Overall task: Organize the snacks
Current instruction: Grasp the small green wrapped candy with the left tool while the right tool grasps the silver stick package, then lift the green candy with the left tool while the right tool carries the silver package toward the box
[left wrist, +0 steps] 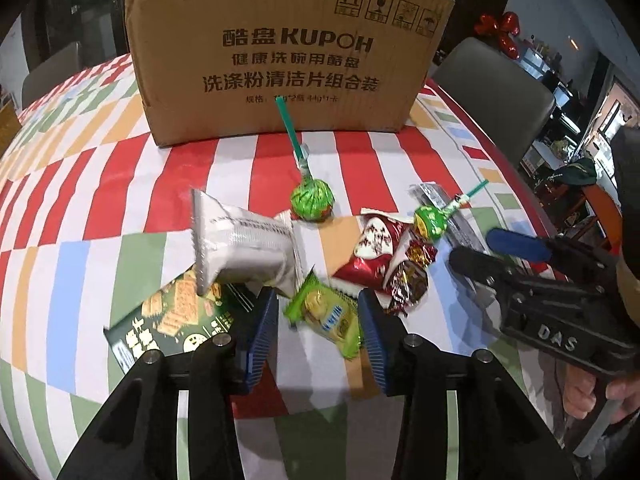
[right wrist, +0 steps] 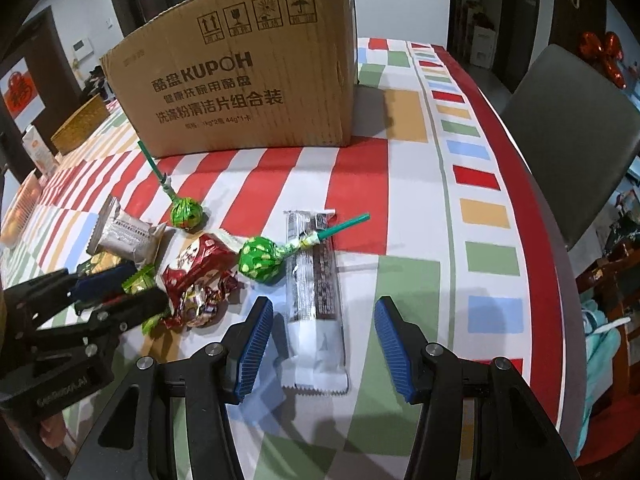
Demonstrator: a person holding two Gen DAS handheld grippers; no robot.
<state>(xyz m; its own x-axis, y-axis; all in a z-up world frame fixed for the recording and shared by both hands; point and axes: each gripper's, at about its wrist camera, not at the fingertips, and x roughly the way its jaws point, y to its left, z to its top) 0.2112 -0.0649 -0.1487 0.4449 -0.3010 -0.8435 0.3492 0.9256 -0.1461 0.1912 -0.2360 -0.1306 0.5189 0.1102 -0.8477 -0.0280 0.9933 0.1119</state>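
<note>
A cardboard box [left wrist: 280,64] printed "KUPOH" stands upright at the far side of the table [right wrist: 400,152], which is covered by a cloth of red, white, green, blue and orange blocks. The snacks lie in a loose cluster on the cloth in front of the box.

Left gripper [left wrist: 318,322]: its blue ribbed jaws stand apart on either side of a small green biscuit packet [left wrist: 326,314]; whether the pads already touch the wrapper cannot be told from this angle. To the left of the packet, a silver-grey pouch [left wrist: 244,246] rests tilted over a dark green cracker pack [left wrist: 176,316].

Right gripper [right wrist: 322,340]: its jaws are wide apart, straddling the near end of a long dark snack bar [right wrist: 318,292] in a clear wrapper, touching neither edge. A green lollipop [right wrist: 258,260] lies with its stick across the far end of the bar. A second, foil-wrapped lollipop [right wrist: 185,213] lies nearer the box, its stick pointing toward the cardboard.

Between the two grippers lie a red-and-white packet [left wrist: 374,246] and a crinkled foil candy [left wrist: 408,280], touching one another.

A grey chair [right wrist: 576,128] stands at the table's right edge. A person's hand [left wrist: 584,396] is partly visible on the right gripper's handle.
</note>
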